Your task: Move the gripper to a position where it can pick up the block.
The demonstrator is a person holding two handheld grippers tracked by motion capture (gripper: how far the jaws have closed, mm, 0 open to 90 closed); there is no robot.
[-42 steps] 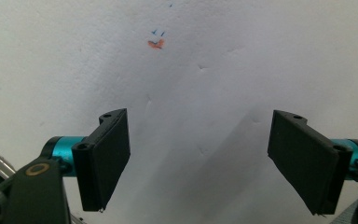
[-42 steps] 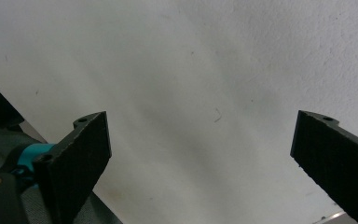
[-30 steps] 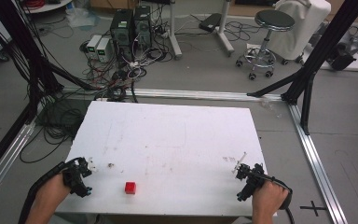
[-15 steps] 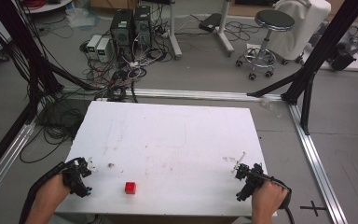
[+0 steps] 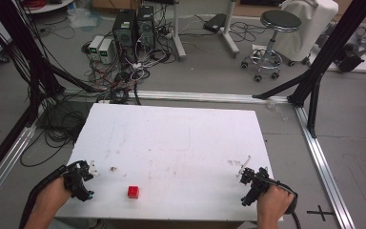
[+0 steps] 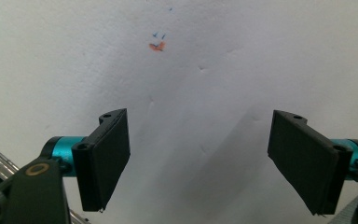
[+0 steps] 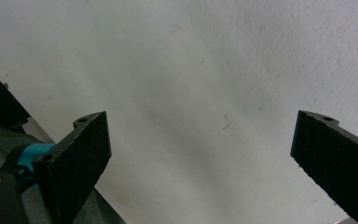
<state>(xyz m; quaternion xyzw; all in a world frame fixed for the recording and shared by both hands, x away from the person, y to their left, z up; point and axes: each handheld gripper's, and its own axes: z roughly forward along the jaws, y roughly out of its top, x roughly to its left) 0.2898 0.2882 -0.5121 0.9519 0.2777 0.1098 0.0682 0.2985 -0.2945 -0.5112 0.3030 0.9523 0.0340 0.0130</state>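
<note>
Nothing has moved over the past second: both the left gripper [image 5: 91,168] and right gripper [image 5: 242,172] rest spread and empty at the white table's [image 5: 181,129] near corners, the red cube [image 5: 133,192] untouched between them, nearer the left.

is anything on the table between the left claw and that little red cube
Nothing visible stands in the way. The left claw sits open at the table's near left corner, and the red cube lies to its right near the front edge. Between them is bare white surface with only a small flat smudge.
</note>
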